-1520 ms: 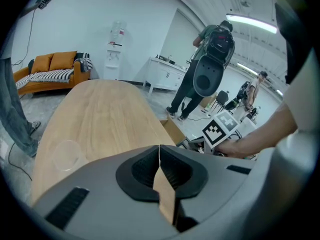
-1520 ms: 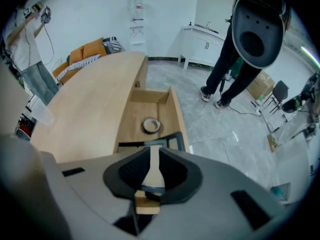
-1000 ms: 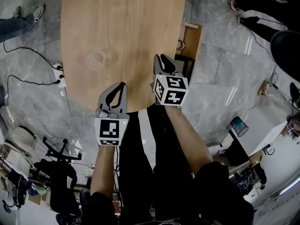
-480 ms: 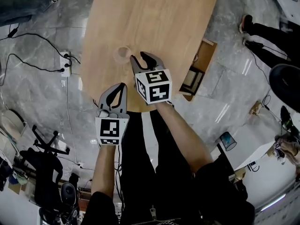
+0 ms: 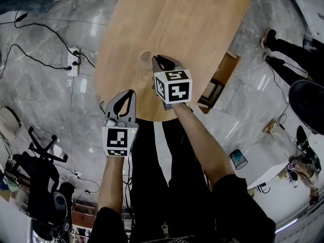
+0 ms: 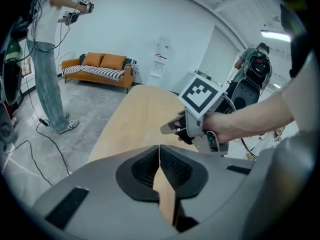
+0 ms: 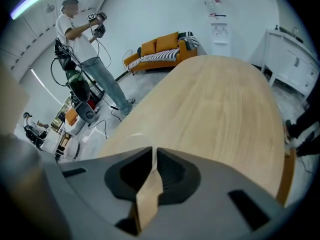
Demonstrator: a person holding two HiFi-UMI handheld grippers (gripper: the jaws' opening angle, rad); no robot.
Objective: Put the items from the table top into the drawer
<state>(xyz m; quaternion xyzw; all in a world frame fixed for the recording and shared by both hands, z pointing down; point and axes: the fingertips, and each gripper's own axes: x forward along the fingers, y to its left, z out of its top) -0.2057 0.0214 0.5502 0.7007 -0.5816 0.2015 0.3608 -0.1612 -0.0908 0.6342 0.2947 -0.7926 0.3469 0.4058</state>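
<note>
A small round thing (image 5: 147,56) is seen lying flat on the table top (image 5: 192,19), left of centre in the head view. Its outline is faint and looks see-through. Whether it is a clear item or a mark in the wood cannot be told, and being round it has no long axis to read.

The right gripper (image 5: 161,59) is placed just right of it, tips pointing to the upper left and down at the wood. Its jaws have just been closing and are drawn in to a thin slit. Nothing is caught between them; only wood shows through.

The oval table top runs lower left to upper right. The open drawer (image 5: 226,67) juts from its right edge toward the lower right. It is partly covered by the top, and its inside is too dark to make out.

The left gripper (image 5: 129,94) is held at the table's near edge, jaws together and empty.

A standing person (image 7: 82,39) is seen at the upper left of the right gripper view.
</note>
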